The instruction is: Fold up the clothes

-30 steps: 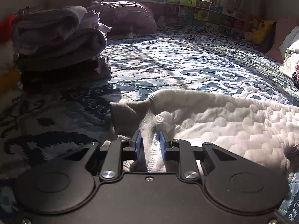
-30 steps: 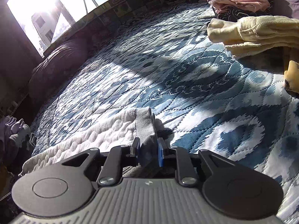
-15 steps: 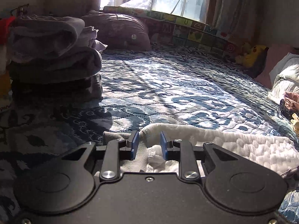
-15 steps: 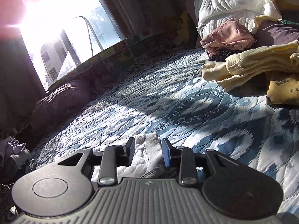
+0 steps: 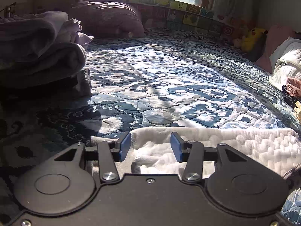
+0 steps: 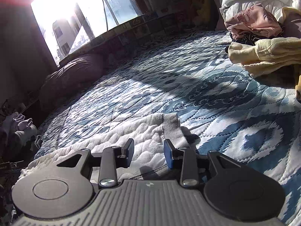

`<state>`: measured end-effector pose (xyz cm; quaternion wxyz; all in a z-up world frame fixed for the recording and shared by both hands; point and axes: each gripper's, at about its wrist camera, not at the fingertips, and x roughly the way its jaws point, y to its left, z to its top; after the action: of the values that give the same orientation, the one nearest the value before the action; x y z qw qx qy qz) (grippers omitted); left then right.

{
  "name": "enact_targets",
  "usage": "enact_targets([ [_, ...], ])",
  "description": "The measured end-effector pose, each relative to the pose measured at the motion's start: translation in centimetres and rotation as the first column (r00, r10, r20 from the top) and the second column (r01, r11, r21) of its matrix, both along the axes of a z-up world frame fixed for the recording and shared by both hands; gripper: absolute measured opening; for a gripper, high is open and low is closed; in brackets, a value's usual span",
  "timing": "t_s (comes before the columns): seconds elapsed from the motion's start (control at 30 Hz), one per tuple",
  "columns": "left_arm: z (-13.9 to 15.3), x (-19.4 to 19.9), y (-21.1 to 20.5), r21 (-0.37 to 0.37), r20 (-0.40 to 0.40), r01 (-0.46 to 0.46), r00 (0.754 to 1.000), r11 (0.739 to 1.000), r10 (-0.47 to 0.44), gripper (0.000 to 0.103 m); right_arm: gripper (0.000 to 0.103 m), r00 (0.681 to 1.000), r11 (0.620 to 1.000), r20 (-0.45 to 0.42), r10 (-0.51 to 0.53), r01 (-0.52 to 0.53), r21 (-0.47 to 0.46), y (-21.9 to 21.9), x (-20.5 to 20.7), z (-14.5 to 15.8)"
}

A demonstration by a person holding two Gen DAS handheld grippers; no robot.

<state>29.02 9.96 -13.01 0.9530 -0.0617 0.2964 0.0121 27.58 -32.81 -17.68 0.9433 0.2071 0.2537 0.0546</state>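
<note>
Both claws are seen open: left gripper (image 5: 150, 146) and right gripper (image 6: 148, 153), jaws spread, nothing clamped. White fleece garment (image 5: 225, 145) is laid flat on the blue quilt (image 5: 169, 86), its edge just under the fingertips; a grey cuff (image 6: 172, 130) is seen ahead of the right claw. Folded stack (image 5: 37, 56) sits left, loose yellow clothes (image 6: 263, 56) right, pillow (image 5: 107, 18) behind. Garment's near part is hidden by the gripper bodies.

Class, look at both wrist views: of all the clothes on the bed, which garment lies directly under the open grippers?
The white quilted garment, spread flat on the blue bedspread. The grey folded stack and the yellow garment lie farther off.
</note>
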Motion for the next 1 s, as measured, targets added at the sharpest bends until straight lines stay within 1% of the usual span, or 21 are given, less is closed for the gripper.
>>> enact_targets([
  [0.07,-2.0,0.7,-0.5,0.054,-0.055,0.007,0.998,0.999,-0.004,0.052,0.036,0.998,0.998,-0.060,0.012,-0.016,-0.063,0.4,0.6,-0.4],
  [0.1,-3.1,1.2,-0.7,0.084,-0.085,0.012,0.996,0.996,-0.005,0.060,0.036,0.997,0.998,-0.073,0.024,-0.029,-0.060,0.4,0.8,-0.7],
  [0.17,-2.3,1.2,-0.7,0.099,-0.107,0.013,0.994,0.995,-0.002,0.059,0.036,0.999,0.997,-0.045,-0.002,-0.002,-0.075,0.5,0.3,0.0],
  [0.2,-1.0,0.4,-0.6,0.084,-0.076,-0.003,0.997,0.996,0.009,0.053,0.038,1.000,0.997,-0.025,0.000,-0.002,-0.082,0.5,0.0,0.3],
  [0.3,1.6,-2.3,0.4,0.051,-0.013,-0.072,0.997,0.996,0.072,0.053,0.042,1.000,0.999,-0.001,-0.008,0.008,-0.044,-0.4,-0.3,0.7],
  [0.33,2.0,-3.0,0.8,0.036,-0.009,-0.101,0.995,0.994,0.101,0.053,0.042,1.000,1.000,-0.004,-0.011,0.011,-0.022,-0.7,-0.3,0.7],
  [0.4,2.4,-4.6,2.6,-0.065,-0.043,-0.196,0.980,0.978,0.194,0.053,0.044,1.000,1.000,-0.013,-0.017,0.017,0.021,-1.5,-0.2,0.7],
  [0.43,2.2,-5.5,3.8,-0.142,-0.077,-0.248,0.968,0.958,0.240,0.053,0.045,1.000,1.000,-0.023,-0.016,0.016,0.022,-1.6,-0.1,0.7],
  [0.47,2.0,-6.3,4.9,-0.221,-0.111,-0.301,0.953,0.928,0.282,0.053,0.047,0.999,1.000,-0.033,-0.014,0.015,0.023,-1.7,0.0,0.6],
  [0.5,1.8,-6.9,5.6,-0.276,-0.131,-0.332,0.943,0.902,0.307,0.053,0.049,0.999,1.000,-0.045,-0.010,0.012,0.024,-1.8,0.0,0.5],
  [0.57,0.9,-8.3,6.9,-0.427,-0.173,-0.377,0.926,0.822,0.335,0.054,0.052,0.998,0.999,-0.068,-0.010,0.013,0.038,-2.0,0.2,0.1],
  [0.6,0.5,-8.7,7.2,-0.482,-0.188,-0.387,0.922,0.786,0.339,0.055,0.052,0.997,0.999,-0.075,-0.012,0.015,0.050,-2.2,0.2,0.0],
  [0.63,0.0,-9.1,7.4,-0.531,-0.202,-0.395,0.918,0.749,0.341,0.058,0.052,0.997,0.998,-0.082,-0.013,0.018,0.062,-2.4,0.2,-0.1],
  [0.7,-1.0,-9.2,7.2,-0.611,-0.234,-0.411,0.910,0.676,0.342,0.058,0.056,0.995,0.997,-0.098,-0.017,0.024,0.072,-2.7,0.3,-0.3],
  [0.77,-2.1,-9.2,6.8,-0.679,-0.260,-0.421,0.904,0.602,0.339,0.058,0.061,0.990,0.996,-0.137,-0.022,0.034,0.085,-3.1,0.6,-1.0],
  [0.8,-2.8,-9.1,6.5,-0.707,-0.266,-0.420,0.903,0.569,0.337,0.058,0.061,0.990,0.993,-0.140,-0.022,0.038,0.113,-3.4,0.6,-1.3],
  [0.87,-4.0,-8.9,6.0,-0.744,-0.260,-0.416,0.901,0.523,0.347,0.058,0.061,0.990,0.986,-0.141,-0.022,0.044,0.159,-3.9,0.7,-1.6],
  [0.9,-4.4,-8.9,5.8,-0.758,-0.243,-0.411,0.899,0.506,0.366,0.058,0.061,0.990,0.983,-0.140,-0.022,0.047,0.177,-4.1,0.7,-1.7],
  [0.93,-4.7,-8.8,5.7,-0.771,-0.221,-0.402,0.896,0.494,0.385,0.058,0.061,0.990,0.980,-0.138,-0.022,0.049,0.195,-4.3,0.7,-1.9],
  [0.97,-4.9,-8.7,5.5,-0.778,-0.199,-0.393,0.894,0.490,0.401,0.058,0.059,0.990,0.979,-0.137,-0.023,0.050,0.197,-4.3,0.9,-2.0],
  [1.0,-4.9,-8.5,5.4,-0.778,-0.182,-0.386,0.894,0.496,0.410,0.058,0.059,0.990,0.980,-0.136,-0.022,0.048,0.191,-4.1,1.0,-2.1],
])
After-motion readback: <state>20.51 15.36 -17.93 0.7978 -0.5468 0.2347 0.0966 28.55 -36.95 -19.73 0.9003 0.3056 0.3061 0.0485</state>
